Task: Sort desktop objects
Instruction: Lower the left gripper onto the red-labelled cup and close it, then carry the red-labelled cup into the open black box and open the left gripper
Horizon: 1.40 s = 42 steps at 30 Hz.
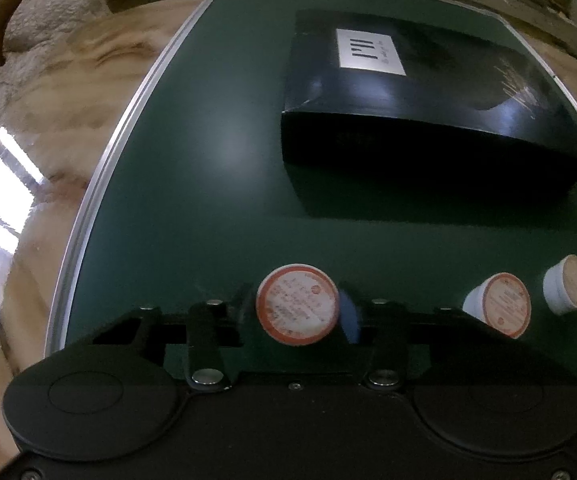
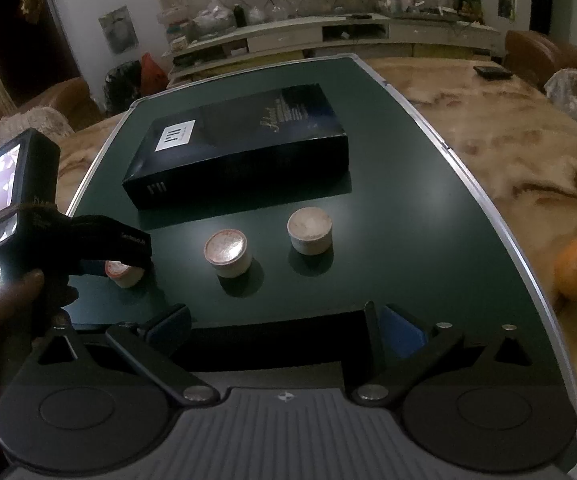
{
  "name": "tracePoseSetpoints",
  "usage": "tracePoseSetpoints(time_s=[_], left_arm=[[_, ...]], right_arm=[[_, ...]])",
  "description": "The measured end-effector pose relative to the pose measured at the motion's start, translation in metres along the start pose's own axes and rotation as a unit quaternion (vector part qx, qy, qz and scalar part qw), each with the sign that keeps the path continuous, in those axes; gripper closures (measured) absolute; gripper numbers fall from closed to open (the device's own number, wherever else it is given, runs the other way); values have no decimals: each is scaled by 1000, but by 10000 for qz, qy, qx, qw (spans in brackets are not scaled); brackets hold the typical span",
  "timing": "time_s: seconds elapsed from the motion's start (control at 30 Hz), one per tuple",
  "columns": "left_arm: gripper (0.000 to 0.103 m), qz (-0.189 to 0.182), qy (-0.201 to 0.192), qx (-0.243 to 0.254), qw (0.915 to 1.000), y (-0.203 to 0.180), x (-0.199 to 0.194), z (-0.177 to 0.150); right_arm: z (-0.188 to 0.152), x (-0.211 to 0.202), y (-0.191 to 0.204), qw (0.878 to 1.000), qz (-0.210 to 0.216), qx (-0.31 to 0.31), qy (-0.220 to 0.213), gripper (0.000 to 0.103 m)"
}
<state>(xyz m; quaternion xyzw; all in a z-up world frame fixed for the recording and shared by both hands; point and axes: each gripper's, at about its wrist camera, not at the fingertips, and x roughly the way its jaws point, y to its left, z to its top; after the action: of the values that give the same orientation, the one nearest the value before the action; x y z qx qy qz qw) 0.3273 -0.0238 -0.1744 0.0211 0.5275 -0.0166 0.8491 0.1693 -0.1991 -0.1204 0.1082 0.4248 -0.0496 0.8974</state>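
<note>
Three cups (image 2: 228, 256) mid-board | left fingers (image 1: 248, 312) clamp one | right fingers (image 2: 168, 322) wide, empty

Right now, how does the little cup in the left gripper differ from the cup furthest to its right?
The gripped cup sits pinched between the left gripper's pads; the far cup stands free on the green mat. The gripped cup's lid has an orange-red printed ring; the far cup's top looks plain and pale. Both are small, round, white containers.
</note>
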Motion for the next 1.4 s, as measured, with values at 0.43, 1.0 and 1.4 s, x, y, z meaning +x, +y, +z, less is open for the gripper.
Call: tracePoseSetpoints(time_s=[0.43,1.0,1.4], left_arm=[[62,-109,-105,9,9999,4,-41,-4],[62,-283,172,218,9992,15,-125,-106],[62,-81,623,415,9972,0,-74,-123]], right_arm=[[-2,-6,-2,9999,25,114,80,0],[-8,-57,-14,9993,-13,370,-57,0],[-15,-60,-23,9993,-92,350,42,0]])
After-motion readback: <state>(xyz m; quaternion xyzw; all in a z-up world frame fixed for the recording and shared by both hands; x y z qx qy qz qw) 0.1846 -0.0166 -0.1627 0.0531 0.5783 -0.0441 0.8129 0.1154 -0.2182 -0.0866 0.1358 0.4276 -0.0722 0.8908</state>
